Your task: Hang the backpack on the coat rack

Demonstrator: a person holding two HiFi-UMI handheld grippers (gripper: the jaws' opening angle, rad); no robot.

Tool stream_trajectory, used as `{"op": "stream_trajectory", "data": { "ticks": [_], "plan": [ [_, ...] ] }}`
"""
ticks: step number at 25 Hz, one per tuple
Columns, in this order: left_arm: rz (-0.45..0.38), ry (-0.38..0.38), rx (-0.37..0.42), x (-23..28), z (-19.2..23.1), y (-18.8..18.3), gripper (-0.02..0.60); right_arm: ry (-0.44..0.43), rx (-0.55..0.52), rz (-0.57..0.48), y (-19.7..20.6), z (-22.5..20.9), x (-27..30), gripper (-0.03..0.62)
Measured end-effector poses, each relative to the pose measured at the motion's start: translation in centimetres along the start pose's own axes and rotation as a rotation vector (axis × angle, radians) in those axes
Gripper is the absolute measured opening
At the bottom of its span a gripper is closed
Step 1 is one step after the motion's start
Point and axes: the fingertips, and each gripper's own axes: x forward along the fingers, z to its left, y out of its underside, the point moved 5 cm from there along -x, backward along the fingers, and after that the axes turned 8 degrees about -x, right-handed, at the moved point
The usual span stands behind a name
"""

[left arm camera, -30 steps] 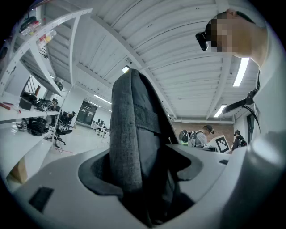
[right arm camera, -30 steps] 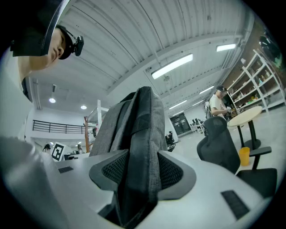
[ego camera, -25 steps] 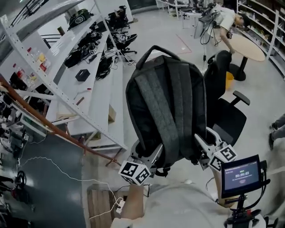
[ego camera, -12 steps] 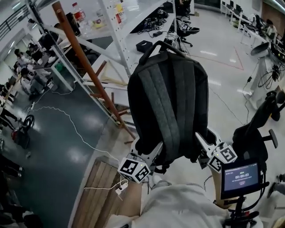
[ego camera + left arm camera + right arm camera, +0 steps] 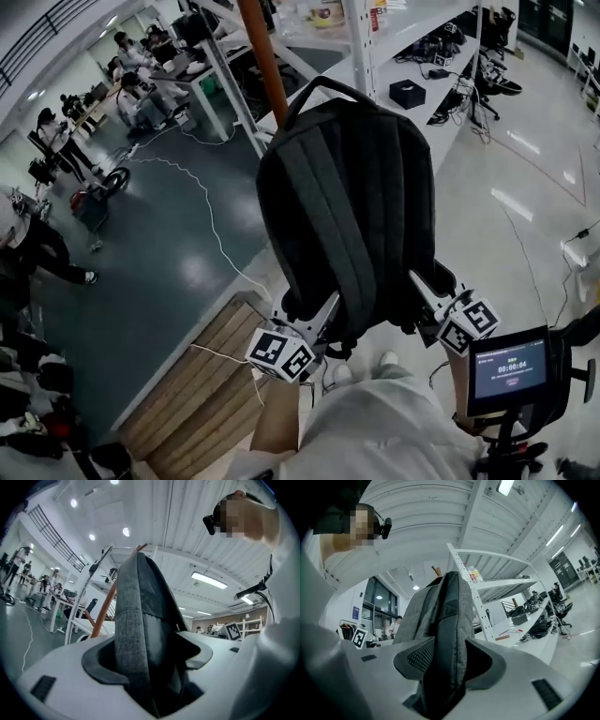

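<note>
Holding the backpack [image 5: 347,206] upright just short of the brown pole [image 5: 265,56], probably the coat rack; left gripper [image 5: 317,319] and right gripper [image 5: 424,292] both clenching its bottom fabric, farthest from the pole. Calling for raising the top handle [image 5: 323,89] poleward, level, loosening neither grip.

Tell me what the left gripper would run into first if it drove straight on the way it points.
The backpack itself: the left gripper is shut on it, and it fills the line ahead. Beyond it stands a brown pole, but how far is unclear.
</note>
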Motion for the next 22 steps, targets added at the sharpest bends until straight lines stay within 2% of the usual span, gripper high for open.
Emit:
{"op": "stream_trajectory", "data": {
  "ticks": [4, 11, 15, 22],
  "plan": [
    [-0.052, -0.095, 0.009, 2.5, 0.8, -1.3, 0.327, -0.094, -0.01, -0.01, -1.4, -3.5, 4.0, 0.204],
    [-0.138, -0.183, 0.037, -0.1, 0.3, -3.0, 0.327, -0.228, -0.034, -0.011, -3.2, -1.6, 6.1, 0.204],
    [-0.148, -0.204, 0.052, 2.0, 2.5, -4.5, 0.327, -0.239, -0.035, -0.045, -3.9, -3.5, 9.4, 0.204],
    [-0.197, -0.195, 0.136, 2.1, 2.3, -7.2, 0.327, -0.27, -0.066, -0.12, -6.1, -3.1, 10.7, 0.204]
  ]
}}
